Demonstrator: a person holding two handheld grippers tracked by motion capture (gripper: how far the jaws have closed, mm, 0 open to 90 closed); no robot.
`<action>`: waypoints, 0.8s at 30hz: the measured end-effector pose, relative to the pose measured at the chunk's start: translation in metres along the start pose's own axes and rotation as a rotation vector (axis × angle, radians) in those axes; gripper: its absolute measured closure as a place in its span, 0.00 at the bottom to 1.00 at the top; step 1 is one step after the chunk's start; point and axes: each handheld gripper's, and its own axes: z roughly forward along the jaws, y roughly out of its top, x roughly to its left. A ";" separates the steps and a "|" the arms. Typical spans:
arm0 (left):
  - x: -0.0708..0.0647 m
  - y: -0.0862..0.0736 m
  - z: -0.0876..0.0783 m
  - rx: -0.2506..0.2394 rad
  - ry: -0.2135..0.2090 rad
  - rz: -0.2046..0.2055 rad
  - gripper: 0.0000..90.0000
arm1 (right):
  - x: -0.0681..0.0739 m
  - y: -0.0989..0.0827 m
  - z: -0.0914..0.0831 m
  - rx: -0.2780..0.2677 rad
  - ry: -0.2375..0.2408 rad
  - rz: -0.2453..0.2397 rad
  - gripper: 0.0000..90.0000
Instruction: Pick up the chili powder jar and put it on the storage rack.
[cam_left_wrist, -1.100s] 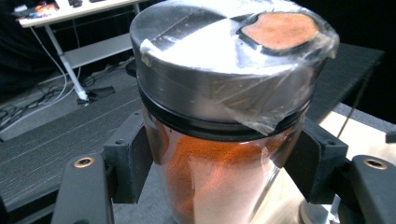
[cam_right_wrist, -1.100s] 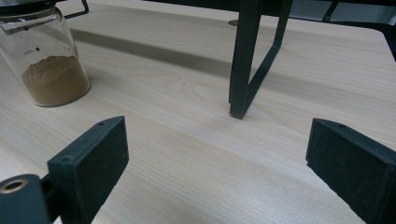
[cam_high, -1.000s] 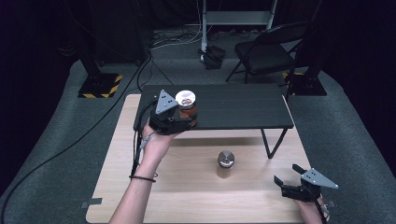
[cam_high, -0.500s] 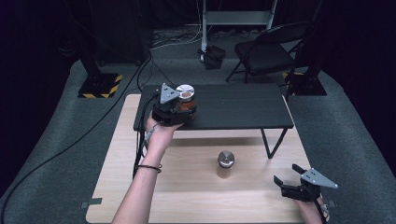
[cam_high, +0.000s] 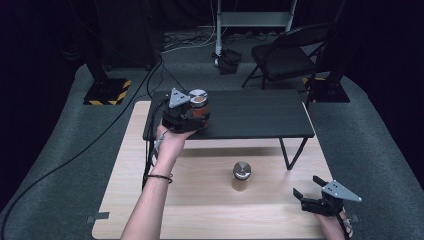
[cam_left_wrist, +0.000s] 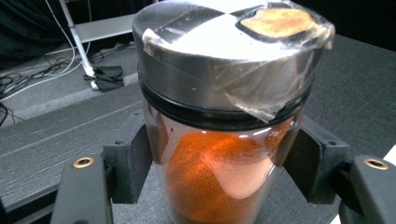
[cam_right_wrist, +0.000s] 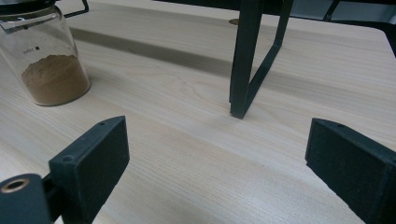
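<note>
Left gripper (cam_high: 192, 116) pinching jar of orange powder (cam_left_wrist: 219, 154), jaws just easing open slightly, jar between pads. Jar upright on black shelf (cam_high: 250, 117), near its left end. Right gripper (cam_high: 320, 202) spread wide, nothing between jaws, low over wooden table (cam_high: 200, 200) at right front. Jar of brown powder (cam_high: 241, 176) stands mid-table, well apart.

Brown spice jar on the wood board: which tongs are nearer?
Right. The right tongs sit open just right of the brown jar; the left tongs grip the orange jar up on the black shelf.
</note>
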 end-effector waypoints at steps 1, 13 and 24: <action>0.000 0.000 0.000 0.004 0.002 0.001 0.32 | 0.000 0.000 0.000 0.000 0.000 0.000 0.06; 0.009 -0.013 -0.022 0.013 -0.010 0.002 0.24 | 0.001 0.000 0.000 -0.001 -0.003 -0.003 0.06; 0.012 -0.045 -0.053 0.000 -0.012 0.031 0.21 | 0.002 0.000 0.000 0.002 -0.004 -0.005 0.06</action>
